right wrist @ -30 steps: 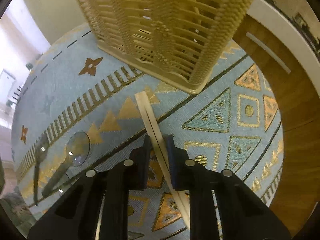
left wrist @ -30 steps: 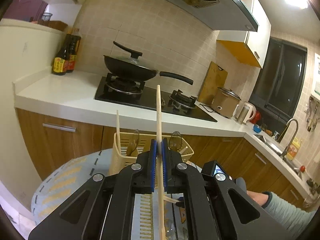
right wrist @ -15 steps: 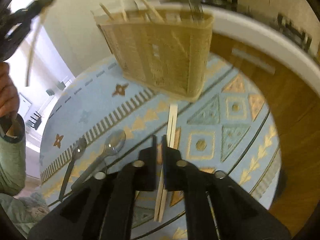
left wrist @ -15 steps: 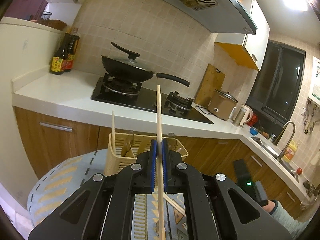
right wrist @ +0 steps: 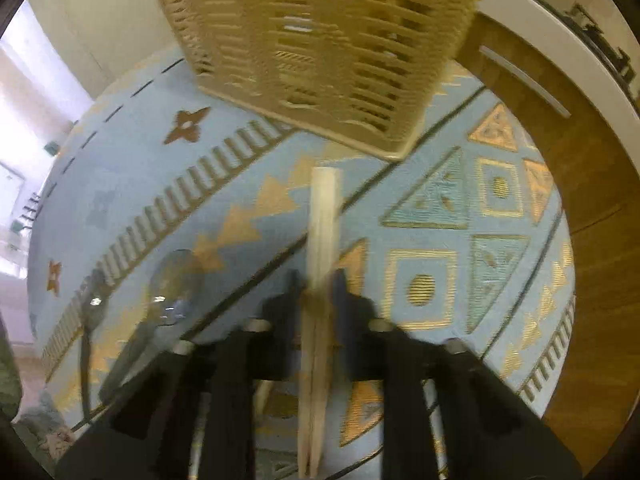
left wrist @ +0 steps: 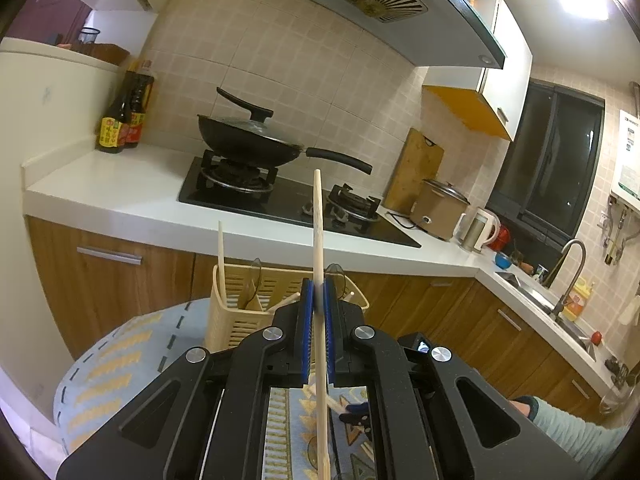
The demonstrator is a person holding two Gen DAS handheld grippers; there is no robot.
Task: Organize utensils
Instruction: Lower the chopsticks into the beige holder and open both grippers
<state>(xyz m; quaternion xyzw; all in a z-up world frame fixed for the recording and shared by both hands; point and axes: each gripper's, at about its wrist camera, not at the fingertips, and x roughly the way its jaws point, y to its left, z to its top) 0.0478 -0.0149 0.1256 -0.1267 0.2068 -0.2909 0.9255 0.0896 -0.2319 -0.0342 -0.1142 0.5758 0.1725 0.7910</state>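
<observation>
My left gripper [left wrist: 316, 296] is shut on a single wooden chopstick [left wrist: 318, 220] that stands upright in front of the beige slotted utensil basket [left wrist: 240, 308]. Chopsticks and clear spoons stand in the basket. In the blurred right wrist view my right gripper [right wrist: 318, 284] points down at the table, its jaws closing on a pair of chopsticks [right wrist: 324, 216]. The pair lies on the blue patterned cloth [right wrist: 132, 168], and the pads touch it on both sides. The basket [right wrist: 320, 40] stands just beyond the pair's far end.
Two clear spoons [right wrist: 176, 284] [right wrist: 94, 308] lie on the cloth left of my right gripper. Behind the round table run wooden cabinets [left wrist: 112, 264] and a white counter with a hob, a wok [left wrist: 248, 140] and sauce bottles [left wrist: 120, 120]. A grey sleeve [left wrist: 568, 428] shows at lower right.
My right gripper lifted back from the table, then came down again; the pair of chopsticks now runs straight between its jaws instead of slanting. The left gripper kept still with its chopstick.
</observation>
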